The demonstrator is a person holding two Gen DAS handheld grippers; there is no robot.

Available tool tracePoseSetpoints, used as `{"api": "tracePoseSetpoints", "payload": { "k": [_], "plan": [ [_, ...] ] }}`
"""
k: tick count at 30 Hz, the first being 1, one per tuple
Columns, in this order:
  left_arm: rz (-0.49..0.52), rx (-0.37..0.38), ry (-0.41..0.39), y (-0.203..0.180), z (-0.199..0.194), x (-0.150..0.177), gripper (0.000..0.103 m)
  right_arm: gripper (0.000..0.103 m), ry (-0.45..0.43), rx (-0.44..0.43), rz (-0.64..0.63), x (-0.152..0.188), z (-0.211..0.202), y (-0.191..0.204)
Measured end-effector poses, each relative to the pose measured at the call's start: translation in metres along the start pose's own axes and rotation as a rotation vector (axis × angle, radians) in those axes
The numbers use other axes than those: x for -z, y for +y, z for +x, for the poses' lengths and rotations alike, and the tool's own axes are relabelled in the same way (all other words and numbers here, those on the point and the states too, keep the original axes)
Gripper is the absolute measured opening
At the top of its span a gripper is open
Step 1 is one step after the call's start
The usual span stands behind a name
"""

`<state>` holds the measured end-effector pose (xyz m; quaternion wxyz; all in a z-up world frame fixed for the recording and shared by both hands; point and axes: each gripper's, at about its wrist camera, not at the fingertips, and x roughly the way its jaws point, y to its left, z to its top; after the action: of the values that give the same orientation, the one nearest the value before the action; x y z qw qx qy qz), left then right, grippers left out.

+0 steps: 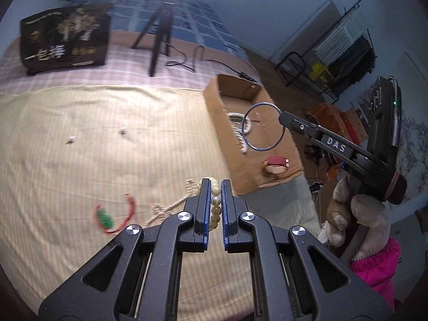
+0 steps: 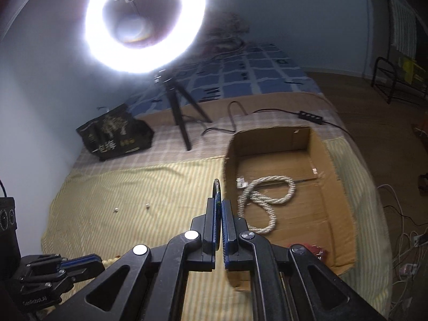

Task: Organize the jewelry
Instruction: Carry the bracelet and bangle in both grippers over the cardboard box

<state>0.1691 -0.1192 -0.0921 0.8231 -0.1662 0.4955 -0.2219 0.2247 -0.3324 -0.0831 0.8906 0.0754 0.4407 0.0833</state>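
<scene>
Both our grippers carry jewelry at the cardboard box.

Our left gripper is clenched on a cream bead bracelet above the striped cloth; our right gripper grasps a thin metal bangle over the box, where a pearl necklace lies.

Bed: cardboard box, red bracelet.

Open striped bedspread toward the near edge; tripod, black bag crowding the far edge, cardboard box blocking the right edge.
</scene>
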Motion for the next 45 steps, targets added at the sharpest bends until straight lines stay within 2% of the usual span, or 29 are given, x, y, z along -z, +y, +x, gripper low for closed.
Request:
{"api": "tracePoseSetpoints", "payload": {
  "k": [7, 16, 27, 32, 42, 43, 45],
  "plan": [
    [0.031, 0.039, -0.004, -0.032, 0.017, -0.008, 0.005, 0.001, -0.026, 0.08, 0.04, -0.009, -0.004, -0.039],
    [0.058, 0.086, -0.009, -0.065, 0.034, -0.018, 0.005, 0.001, -0.03, 0.166, 0.038, -0.014, 0.004, -0.062],
    [0.091, 0.103, -0.012, -0.093, 0.065, -0.03, 0.005, 0.001, -0.025, 0.193, 0.08, -0.014, 0.01, -0.088],
    [0.099, 0.092, 0.005, -0.095, 0.084, -0.033, 0.005, 0.001, -0.023, 0.196, 0.1, -0.014, 0.013, -0.098],
    [0.106, 0.075, 0.007, -0.096, 0.09, -0.032, 0.005, 0.001, -0.015, 0.19, 0.113, -0.013, 0.017, -0.105],
    [0.109, 0.073, 0.001, -0.095, 0.09, -0.032, 0.005, 0.002, -0.015, 0.186, 0.112, -0.012, 0.017, -0.105],
    [0.117, 0.069, -0.014, -0.095, 0.089, -0.032, 0.005, 0.021, -0.023, 0.191, 0.116, -0.012, 0.015, -0.105]
  ]
}}
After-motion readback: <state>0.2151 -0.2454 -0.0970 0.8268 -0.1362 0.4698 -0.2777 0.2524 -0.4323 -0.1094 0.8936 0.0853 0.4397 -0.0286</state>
